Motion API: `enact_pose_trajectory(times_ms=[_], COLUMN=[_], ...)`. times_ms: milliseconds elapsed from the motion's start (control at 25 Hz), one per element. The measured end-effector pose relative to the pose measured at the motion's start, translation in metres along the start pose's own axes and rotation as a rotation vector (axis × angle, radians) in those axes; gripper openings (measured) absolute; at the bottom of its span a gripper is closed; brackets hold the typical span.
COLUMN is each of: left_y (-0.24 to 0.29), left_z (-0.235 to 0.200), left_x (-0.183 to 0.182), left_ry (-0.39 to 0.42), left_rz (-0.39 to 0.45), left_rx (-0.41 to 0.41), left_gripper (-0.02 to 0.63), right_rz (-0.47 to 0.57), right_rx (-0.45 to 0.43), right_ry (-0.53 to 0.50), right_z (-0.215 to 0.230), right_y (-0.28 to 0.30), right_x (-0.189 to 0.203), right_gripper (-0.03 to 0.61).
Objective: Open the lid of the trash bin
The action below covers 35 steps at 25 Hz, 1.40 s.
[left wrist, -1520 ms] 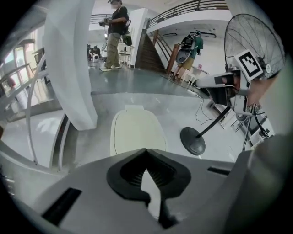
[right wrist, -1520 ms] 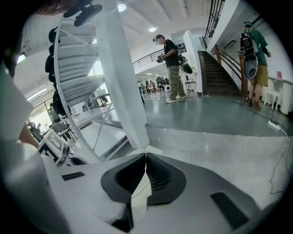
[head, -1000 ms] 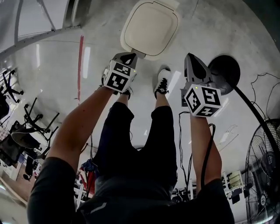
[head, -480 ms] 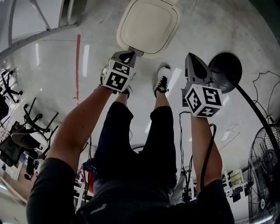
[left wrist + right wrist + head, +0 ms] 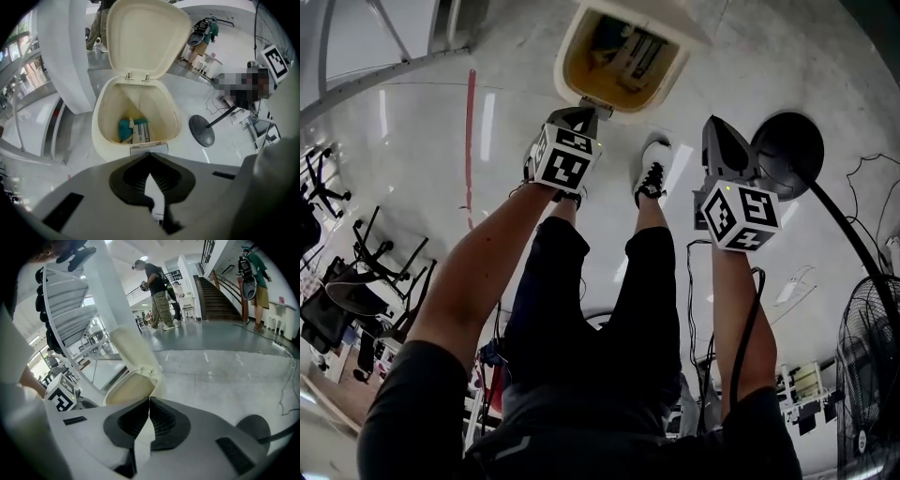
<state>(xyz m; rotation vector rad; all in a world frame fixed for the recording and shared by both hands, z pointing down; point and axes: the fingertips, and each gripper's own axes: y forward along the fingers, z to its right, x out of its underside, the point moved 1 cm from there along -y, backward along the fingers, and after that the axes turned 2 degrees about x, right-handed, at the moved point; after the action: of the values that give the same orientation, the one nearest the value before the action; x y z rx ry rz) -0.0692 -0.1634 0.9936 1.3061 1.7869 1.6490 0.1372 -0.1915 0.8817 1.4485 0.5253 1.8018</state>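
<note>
The cream trash bin (image 5: pixel 569 58) stands on the floor ahead of my feet with its lid (image 5: pixel 147 37) swung upright on the rear hinges. Inside lie a teal item and a small box (image 5: pixel 134 131). My left gripper (image 5: pixel 583 112) is shut with nothing in it, and its tip rests at the grey tab (image 5: pixel 148 148) on the bin's front rim. In the left gripper view its jaws (image 5: pixel 150 154) meet just below that tab. My right gripper (image 5: pixel 720 131) hovers to the right of the bin, shut and holding nothing; the right gripper view shows the bin (image 5: pixel 133 387) to its left.
A black round fan base (image 5: pixel 785 152) lies right of the right gripper, with its pole and a fan cage (image 5: pixel 867 375) nearer me. Cables trail on the floor. A red floor line (image 5: pixel 470 141) runs on the left. People (image 5: pixel 157 291) stand far off near a staircase.
The bin's lid has gone from lying flat and closed to standing upright, exposing the inside. The left gripper has stayed at the bin's front edge; the right has barely moved.
</note>
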Motion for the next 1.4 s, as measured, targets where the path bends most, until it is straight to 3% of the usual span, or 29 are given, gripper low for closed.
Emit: enact_pose_trajectory(times_ms=[200,480,680,760,1160,1400], left_y=[-0.001,-0.002,-0.018,-0.032,-0.160,-0.260], left_z=[-0.001,0.000,0.012,0.015,0.047,0.059], left_x=[0.001,-0.001,-0.011,-0.023,-0.077,-0.126], left_ry=[0.057,0.059,-0.035,-0.049,0.009,0.083], left_rz=[-0.002,0.008,0.065,0.110,0.287,0.398], left_rx=[-0.033,-0.025,0.105,0.091,0.089,0.005], left_gripper=[0.009,0.009,0.009,0.009,0.009,0.009], right_rz=[-0.002,-0.008,-0.003,0.010,0.085,0.164], right_rx=[-0.004,-0.003,-0.004,0.001,-0.004,-0.042], right_ry=[0.007,0.019,0.010,0.008,-0.003,-0.073], right_z=[-0.004,-0.005,-0.012,-0.014,-0.043,-0.072], right_y=[0.001,-0.002,-0.015,-0.021,-0.102,-0.159], right_x=[0.001,0.001,-0.011,-0.021,-0.097,-0.163], right_gripper=[0.026,0.027,0.026,0.026,0.027,0.026])
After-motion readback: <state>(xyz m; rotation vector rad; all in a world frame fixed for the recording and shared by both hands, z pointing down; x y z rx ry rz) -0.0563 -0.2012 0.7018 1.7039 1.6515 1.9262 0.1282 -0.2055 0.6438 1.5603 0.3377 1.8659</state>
